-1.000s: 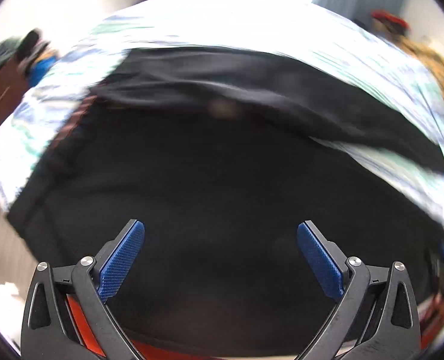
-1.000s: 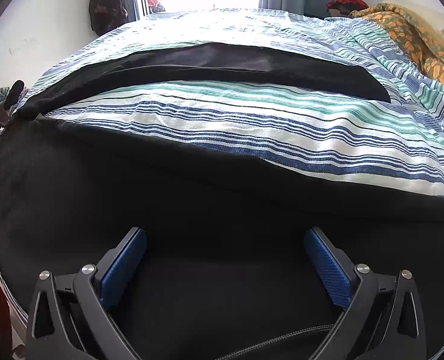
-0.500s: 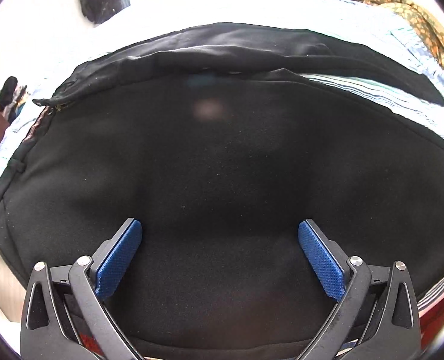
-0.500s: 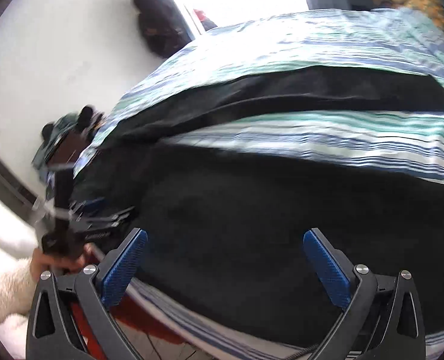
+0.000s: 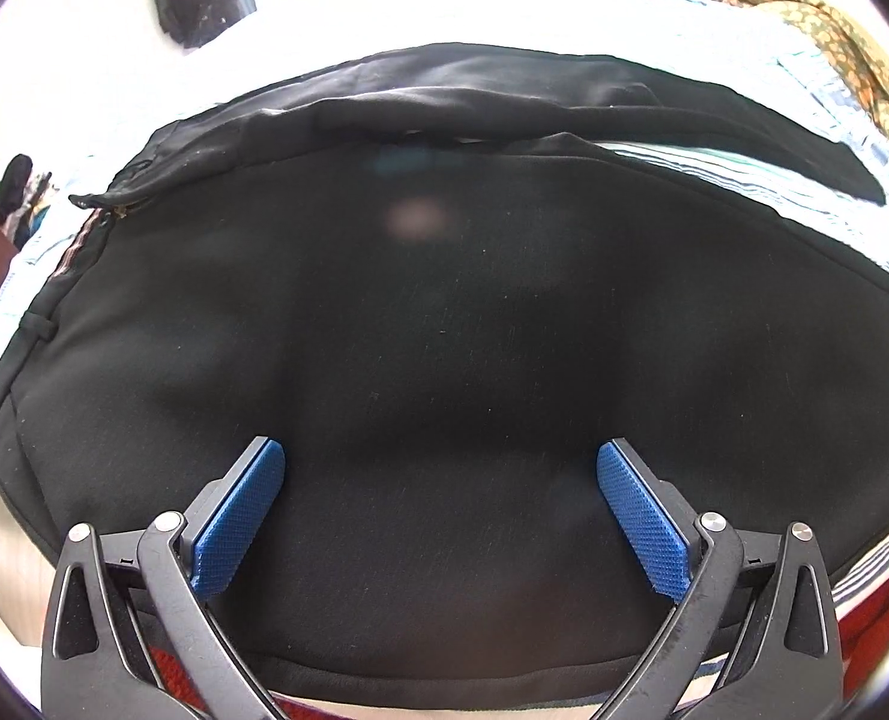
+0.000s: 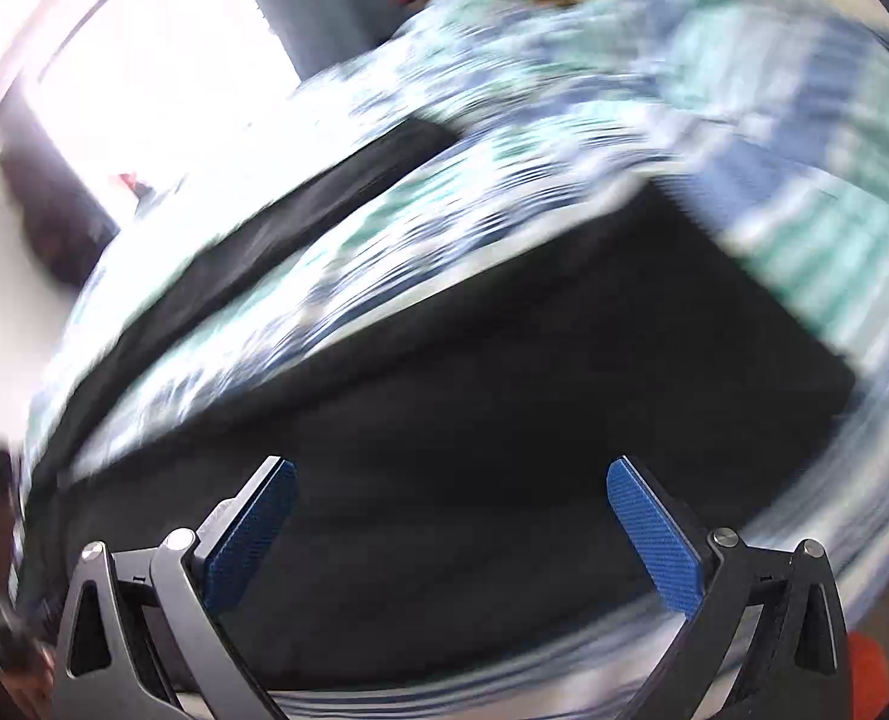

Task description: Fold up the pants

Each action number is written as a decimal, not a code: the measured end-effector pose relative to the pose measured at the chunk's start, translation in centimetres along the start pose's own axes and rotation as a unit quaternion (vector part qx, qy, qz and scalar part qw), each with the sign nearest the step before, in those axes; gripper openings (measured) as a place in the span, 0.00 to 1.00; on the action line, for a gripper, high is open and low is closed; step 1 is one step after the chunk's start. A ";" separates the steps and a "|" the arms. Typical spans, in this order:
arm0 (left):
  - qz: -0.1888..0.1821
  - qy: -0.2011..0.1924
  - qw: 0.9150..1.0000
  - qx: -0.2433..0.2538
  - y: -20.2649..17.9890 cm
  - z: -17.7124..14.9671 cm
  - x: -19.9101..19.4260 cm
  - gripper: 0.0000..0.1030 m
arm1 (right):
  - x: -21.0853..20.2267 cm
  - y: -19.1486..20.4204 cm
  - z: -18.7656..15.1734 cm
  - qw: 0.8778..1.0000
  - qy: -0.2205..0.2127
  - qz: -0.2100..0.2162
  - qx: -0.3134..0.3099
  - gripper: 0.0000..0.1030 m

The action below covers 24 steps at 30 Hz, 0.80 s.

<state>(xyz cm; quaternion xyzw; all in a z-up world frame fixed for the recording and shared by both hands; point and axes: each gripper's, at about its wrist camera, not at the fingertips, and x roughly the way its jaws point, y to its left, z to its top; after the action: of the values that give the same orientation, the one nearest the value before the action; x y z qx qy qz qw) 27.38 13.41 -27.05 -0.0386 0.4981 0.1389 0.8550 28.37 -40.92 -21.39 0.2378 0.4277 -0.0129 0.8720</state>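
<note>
- The black pants [image 5: 444,330] lie spread flat on a bed with a striped sheet [image 5: 828,192], filling most of the left wrist view; the waistband and open zipper [image 5: 105,207] sit at the left.
- One leg [image 5: 504,96] stretches away along the far side, with a strip of sheet showing between it and the nearer leg.
- The left gripper [image 5: 441,471] hovers over the near leg, its blue pads [image 5: 237,516] spread wide, nothing between them.
- The right gripper [image 6: 450,489] is likewise spread wide and empty (this view is heavily blurred), above the other end of the near leg [image 6: 504,420].
- An orange patterned blanket [image 5: 852,54] lies at the far right.
</note>
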 end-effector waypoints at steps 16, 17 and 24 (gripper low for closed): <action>-0.006 -0.031 0.999 -0.001 -4.6 17.6 -1.0 0.99 | -0.6 10.0 -3.1 0.979 0.066 0.073 -0.181 1.00; -0.012 -0.024 1.000 -0.007 -5.3 18.9 0.5 0.99 | -0.1 10.1 -3.3 0.977 0.081 0.078 -0.181 1.00; 0.052 0.053 0.997 -0.003 -11.7 19.2 10.4 0.99 | 0.1 11.3 -2.9 0.967 0.087 0.125 -0.203 1.00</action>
<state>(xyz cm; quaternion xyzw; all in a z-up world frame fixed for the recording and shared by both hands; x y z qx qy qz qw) 51.60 8.16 -27.31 -0.0227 0.5440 0.1825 0.8187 28.81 -29.62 -18.40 0.1077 0.4625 0.2044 0.8560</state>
